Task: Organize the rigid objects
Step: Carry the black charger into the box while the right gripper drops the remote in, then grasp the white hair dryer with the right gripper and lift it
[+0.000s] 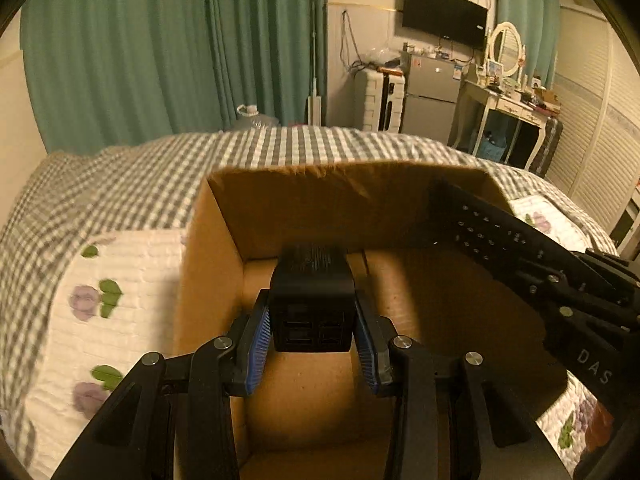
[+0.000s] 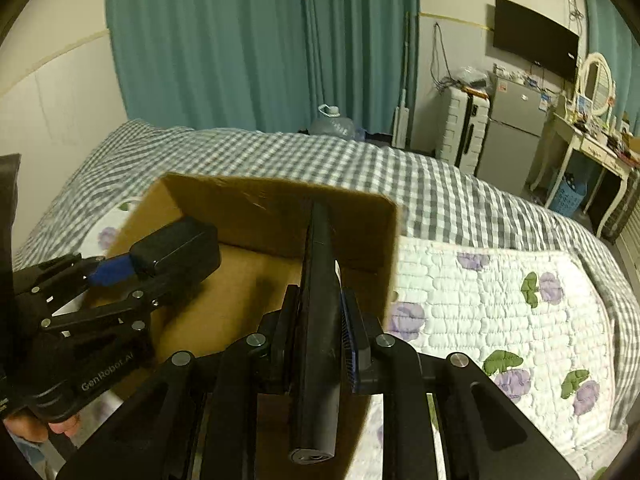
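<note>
An open cardboard box (image 1: 280, 196) (image 2: 248, 208) stands on the bed. My left gripper (image 1: 312, 304) (image 2: 120, 272) is shut on a small black box with ports (image 1: 312, 280) (image 2: 180, 248). Its blue pads (image 1: 258, 336) press both sides, and the small box hangs inside the cardboard box near the left wall, above the floor. My right gripper (image 2: 320, 296) (image 1: 560, 292) is shut on a thin flat black slab with small buttons (image 2: 318, 360) (image 1: 480, 220). It holds the slab edge-up, with the far end reaching over the cardboard box's right side.
The bed has a grey checked blanket (image 1: 280, 148) and a white quilt with purple flowers (image 2: 500, 300) around the box. A person's hand (image 2: 32, 428) holds the left gripper. Beyond the bed are teal curtains, a water jug, a suitcase, a fridge and a dressing table.
</note>
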{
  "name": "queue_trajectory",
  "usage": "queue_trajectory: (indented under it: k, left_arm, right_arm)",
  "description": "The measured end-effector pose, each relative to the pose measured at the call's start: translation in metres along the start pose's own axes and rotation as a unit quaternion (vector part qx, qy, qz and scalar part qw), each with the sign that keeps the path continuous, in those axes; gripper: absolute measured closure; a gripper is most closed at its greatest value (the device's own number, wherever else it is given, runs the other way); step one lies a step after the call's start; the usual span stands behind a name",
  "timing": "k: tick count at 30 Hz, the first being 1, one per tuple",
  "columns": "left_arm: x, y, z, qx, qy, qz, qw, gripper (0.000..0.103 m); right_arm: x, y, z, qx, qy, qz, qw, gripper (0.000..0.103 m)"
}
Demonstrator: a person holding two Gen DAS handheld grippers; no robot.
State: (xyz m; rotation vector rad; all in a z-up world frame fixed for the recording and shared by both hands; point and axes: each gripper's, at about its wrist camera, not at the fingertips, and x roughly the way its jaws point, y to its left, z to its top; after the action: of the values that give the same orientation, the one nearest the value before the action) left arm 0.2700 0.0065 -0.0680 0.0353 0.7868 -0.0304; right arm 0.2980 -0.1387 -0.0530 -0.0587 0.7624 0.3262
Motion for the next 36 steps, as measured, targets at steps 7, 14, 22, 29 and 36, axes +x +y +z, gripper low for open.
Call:
queue_trajectory:
  k: [7, 14, 22, 29, 36]
  left_arm:
    - [-0.013, -0.007, 0.0, 0.014, -0.012, 0.011, 0.9998, 0.046]
    - [-0.054, 0.002, -0.002, -0.004, -0.021, 0.011, 0.9997, 0.046]
    - [-0.125, 0.004, -0.028, 0.012, -0.034, 0.014, 0.9992, 0.042]
    - [-0.152, 0.013, -0.075, 0.006, -0.013, 0.018, 0.9997, 0.037]
    - [-0.135, 0.018, -0.141, -0.006, 0.024, 0.022, 0.9995, 0.037]
  right_arm:
    - [0.009, -0.001, -0.003, 0.002, -0.006, 0.01, 1.0, 0.084]
    - [-0.027, 0.0, 0.001, 0.018, -0.035, 0.023, 0.999, 0.044]
    - [-0.107, 0.007, -0.015, 0.002, -0.053, 0.002, 0.999, 0.037]
    - [-0.136, 0.031, -0.07, -0.02, -0.02, 0.011, 1.0, 0.03]
    - [-0.093, 0.068, -0.145, -0.073, 0.068, 0.036, 0.994, 0.03]
